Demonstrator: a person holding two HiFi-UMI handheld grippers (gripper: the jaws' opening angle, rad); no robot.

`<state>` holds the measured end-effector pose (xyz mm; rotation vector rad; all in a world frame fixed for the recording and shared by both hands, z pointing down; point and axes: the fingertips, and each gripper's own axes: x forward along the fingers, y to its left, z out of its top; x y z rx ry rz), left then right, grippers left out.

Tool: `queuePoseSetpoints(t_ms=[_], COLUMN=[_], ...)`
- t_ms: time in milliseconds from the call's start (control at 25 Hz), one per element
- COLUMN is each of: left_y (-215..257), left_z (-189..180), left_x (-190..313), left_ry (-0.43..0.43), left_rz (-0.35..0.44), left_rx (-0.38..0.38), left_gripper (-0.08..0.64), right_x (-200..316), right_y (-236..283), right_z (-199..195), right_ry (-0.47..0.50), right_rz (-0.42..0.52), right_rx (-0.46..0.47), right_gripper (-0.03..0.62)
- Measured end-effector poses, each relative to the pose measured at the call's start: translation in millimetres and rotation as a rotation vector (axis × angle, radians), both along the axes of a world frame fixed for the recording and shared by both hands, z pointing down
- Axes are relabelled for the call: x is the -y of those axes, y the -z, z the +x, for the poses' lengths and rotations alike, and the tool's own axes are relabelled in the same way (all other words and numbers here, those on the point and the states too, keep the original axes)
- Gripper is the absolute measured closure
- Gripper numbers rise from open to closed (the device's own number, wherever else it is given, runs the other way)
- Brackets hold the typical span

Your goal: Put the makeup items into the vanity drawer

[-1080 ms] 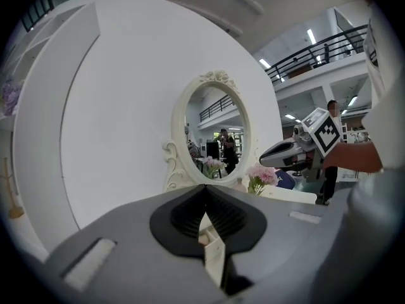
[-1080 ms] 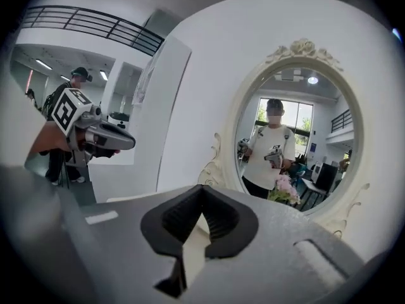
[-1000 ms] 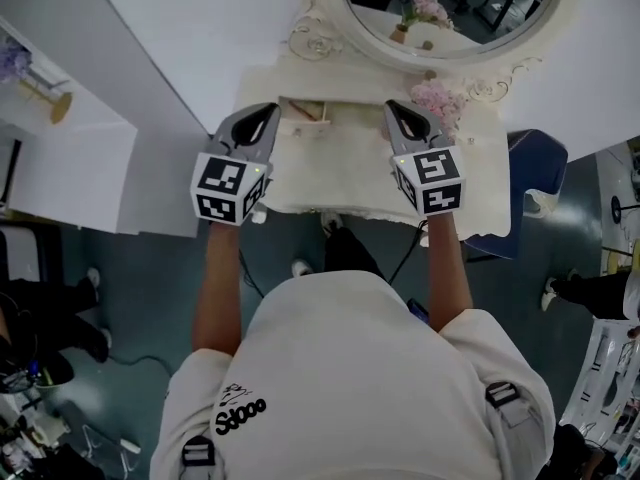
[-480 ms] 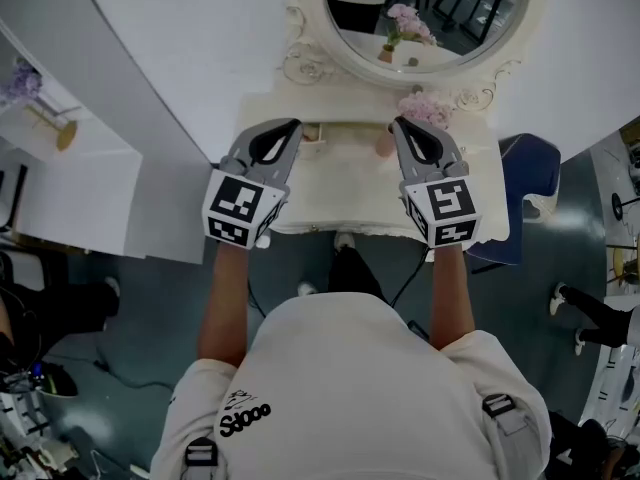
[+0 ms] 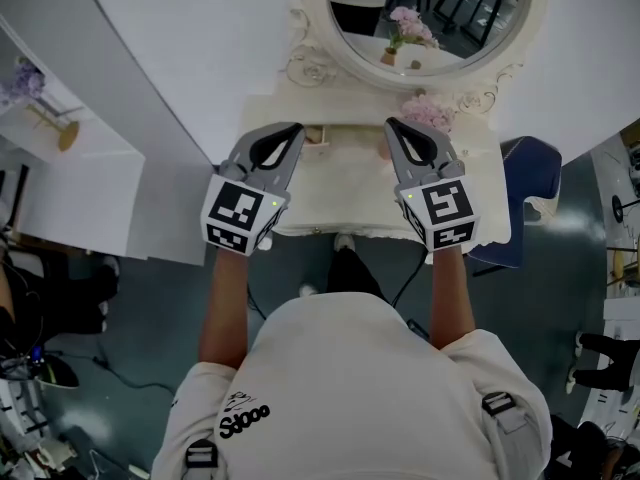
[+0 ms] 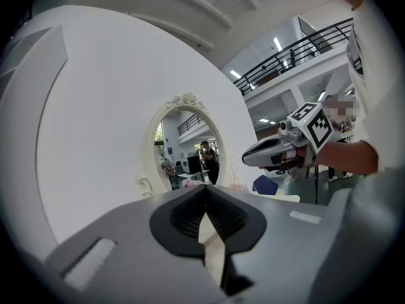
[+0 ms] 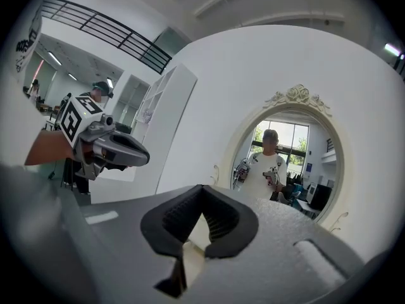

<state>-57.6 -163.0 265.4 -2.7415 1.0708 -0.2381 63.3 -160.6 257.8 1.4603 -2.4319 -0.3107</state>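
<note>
Both tools are empty: the left hand-held gripper (image 5: 297,126) and the right hand-held gripper (image 5: 390,123) hang side by side over the back of the cream desk (image 5: 340,198). Each gripper's own view shows its jaws pressed together at the tips with nothing between them. Two small things lie on the desk top. One is a pale boxy item (image 5: 316,136) just beside the left tip, and the other is a pinkish item (image 5: 382,148) just by the right one, both too small to name with certainty. If they are makeup, they sit on top and not inside. No drawer shows pulled out past the front edge, and the steep downward view hides the desk's front, so whether the drawer is shut, and what it holds, cannot be told. My judgement is that at least these two pieces remain outside it; how much else is already stowed the pictures do not settle. The desk is ornate, with scrollwork below an oval mirror (image 5: 430,8) and a pink flower posy (image 5: 428,113) at the back right. It stands against a curved white partition (image 5: 180,48) on a dark teal floor (image 5: 150,298), with a blue seat (image 5: 535,168) to the right — the gripper views show a tall hall with a railed balcony and ceiling lights.
</note>
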Motion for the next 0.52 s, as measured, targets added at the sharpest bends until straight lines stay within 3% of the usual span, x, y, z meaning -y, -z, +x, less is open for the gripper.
queuePoseSetpoints(t_ms=[520], left_y=[-1.5], left_z=[-10.6], left_x=[5.8], left_ry=[0.015], left_rz=[-0.007], left_rx=[-0.017], left_gripper=[0.541], right_x=[6.2], right_y=[-1.8], right_z=[-14.0], right_ry=[0.032], right_rz=[-0.008], right_rx=[0.005], right_gripper=[0.591])
